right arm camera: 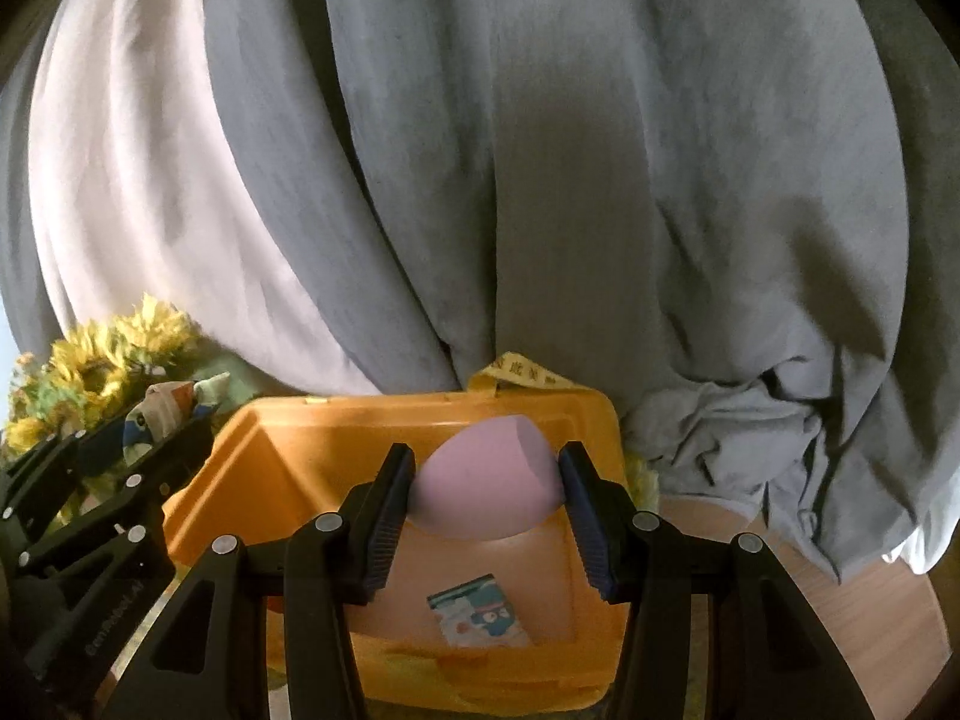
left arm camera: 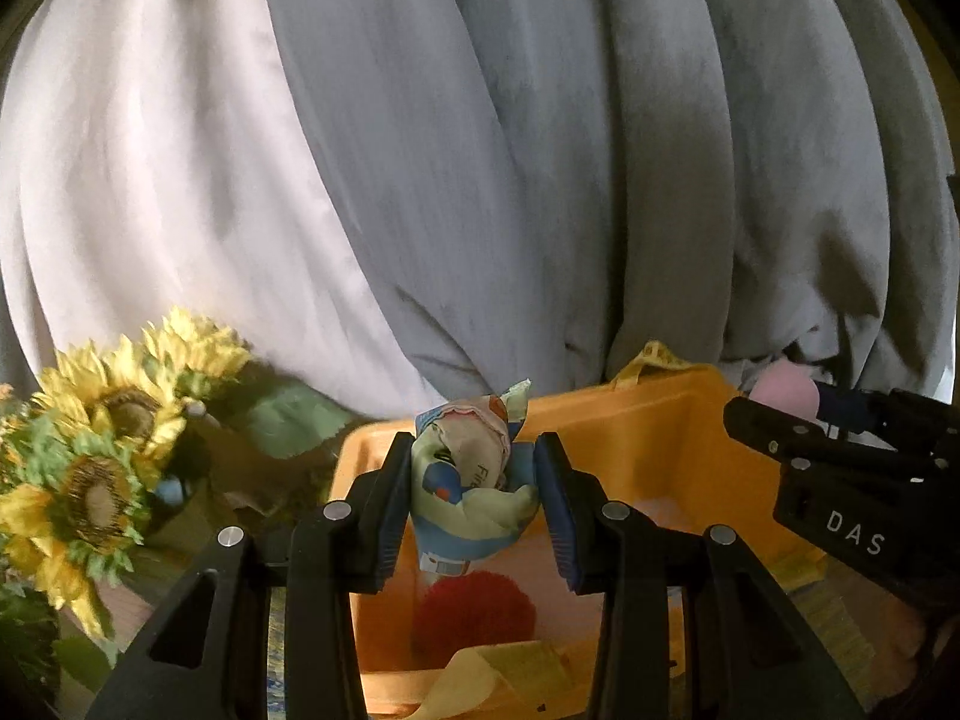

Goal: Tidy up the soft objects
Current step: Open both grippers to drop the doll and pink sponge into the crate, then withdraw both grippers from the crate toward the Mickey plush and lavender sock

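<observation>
- Soft items in view, four in total: one crumpled printed packet [left arm camera: 471, 483], one pink sponge [right arm camera: 489, 477], one red fuzzy ball [left arm camera: 474, 612], one small flat printed packet [right arm camera: 480, 609].
- Container count: one orange bin [right arm camera: 252, 468], open at the top, with a yellow printed strap [right arm camera: 519, 377] standing up at its far edge.
- Left gripper [left arm camera: 471, 507]: jaws partly closed and pressed against both sides of the crumpled printed packet, which is squeezed between the blue pads. The packet is held in the air above the bin, near its left wall.
- Right gripper [right arm camera: 489, 510]: jaws partly closed on the pink sponge, one pad touching each side. The sponge is held above the middle of the bin, pointed end toward the far edge.
- Red fuzzy ball: lies on the bin floor, below the left gripper, toward the near edge. A loose yellow ribbon [left arm camera: 510, 669] lies just beside it at the near edge.
- Small flat printed packet: lies on the bin floor, toward the near right corner, below the right gripper.
- Sunflowers [left arm camera: 102, 444]: one bunch with at least three blooms, outside the bin, beyond its left wall.
- Backdrop: one grey curtain [right arm camera: 570, 180] and one white curtain [right arm camera: 138, 192] hang behind the bin's far edge.
</observation>
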Tool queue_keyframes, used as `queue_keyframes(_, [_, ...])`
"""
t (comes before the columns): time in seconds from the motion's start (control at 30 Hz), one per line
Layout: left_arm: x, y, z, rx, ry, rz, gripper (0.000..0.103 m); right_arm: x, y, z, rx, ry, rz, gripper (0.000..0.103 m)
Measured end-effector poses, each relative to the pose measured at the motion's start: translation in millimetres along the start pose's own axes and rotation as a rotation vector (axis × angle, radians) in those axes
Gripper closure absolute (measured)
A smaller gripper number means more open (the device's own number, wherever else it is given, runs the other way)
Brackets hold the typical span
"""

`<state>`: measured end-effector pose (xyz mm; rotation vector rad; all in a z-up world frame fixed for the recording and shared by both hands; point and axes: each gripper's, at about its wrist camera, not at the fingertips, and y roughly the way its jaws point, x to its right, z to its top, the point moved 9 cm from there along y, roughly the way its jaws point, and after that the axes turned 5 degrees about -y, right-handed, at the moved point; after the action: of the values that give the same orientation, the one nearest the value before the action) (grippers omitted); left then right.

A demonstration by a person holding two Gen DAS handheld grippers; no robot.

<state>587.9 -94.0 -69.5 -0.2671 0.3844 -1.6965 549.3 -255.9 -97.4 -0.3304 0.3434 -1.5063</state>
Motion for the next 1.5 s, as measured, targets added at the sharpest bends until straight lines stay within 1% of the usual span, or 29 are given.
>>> queue_keyframes(0.13, [2,15,-8,-0.036,-0.003,-0.016,0.061,0,11,-5,-0.026,-0.006,-0.001,0.052])
queue_keyframes(0.2, [2,20,-10,-0.047,-0.007,-0.023,0.055,2,16,-7,-0.033,0.003,-0.008,0.051])
queue_keyframes(0.27, [1,21,-10,-0.046,-0.01,-0.023,0.047,3,20,-8,-0.037,0.01,-0.01,0.049])
queue_keyframes(0.3, [1,21,-10,-0.045,-0.009,-0.022,0.045,4,22,-8,-0.041,0.012,-0.01,0.047])
queue_keyframes(0.33, [1,22,-10,-0.043,-0.009,-0.021,0.045,4,23,-9,-0.044,0.014,-0.011,0.043])
queue_keyframes(0.4, [0,21,-10,-0.042,-0.007,-0.015,0.044,5,24,-9,-0.046,0.016,-0.017,0.042])
queue_keyframes(0.47, [0,19,-9,-0.04,-0.01,-0.012,0.041,7,24,-9,-0.046,0.018,-0.019,0.041])
queue_keyframes(0.67, [-4,-2,-3,-0.009,-0.022,0.004,0.041,9,12,-7,-0.03,0.023,-0.026,0.04])
queue_keyframes(0.83, [-7,-27,4,0.024,-0.033,0.008,0.04,7,-9,-2,-0.002,0.026,-0.026,0.039])
queue_keyframes(0.93, [-7,-44,9,0.046,-0.036,0.005,0.04,6,-23,1,0.016,0.029,-0.029,0.037])
queue_keyframes(1.07, [-5,-66,13,0.072,-0.042,-0.001,0.039,4,-44,5,0.044,0.031,-0.035,0.036])
queue_keyframes(1.3, [-1,-98,11,0.099,-0.035,-0.001,0.038,0,-80,4,0.081,0.021,-0.05,0.034])
queue_keyframes(1.5, [6,-123,5,0.111,-0.021,0.007,0.036,1,-101,-5,0.084,0.018,-0.055,0.034])
